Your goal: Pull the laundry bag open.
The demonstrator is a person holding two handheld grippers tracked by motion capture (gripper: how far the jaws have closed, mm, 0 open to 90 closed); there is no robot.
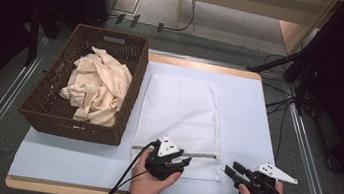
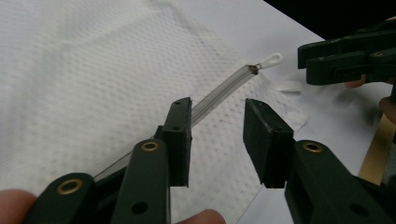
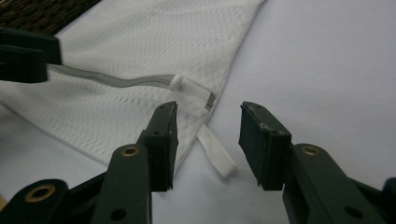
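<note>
A white mesh laundry bag [image 1: 178, 108] lies flat on the light blue table [image 1: 248, 112], its grey zipper [image 1: 202, 155] running along the near edge. My left gripper [image 1: 182, 162] stands open over the zipper's left part [image 2: 219, 91], nothing between its jaws [image 2: 217, 140]. The white zipper pull [image 2: 271, 59] sits at the bag's right corner. My right gripper [image 1: 228, 171] is open just off that corner, jaws [image 3: 208, 140] pointing at the pull [image 3: 180, 84] and a white fabric tab [image 3: 217, 151]. Neither gripper touches the bag.
A brown wicker basket [image 1: 47, 111] stands at the table's left and holds a crumpled peach cloth [image 1: 98, 87]. Bare table lies to the right of the bag. Stands and cables [image 1: 290, 62] crowd the floor at the right.
</note>
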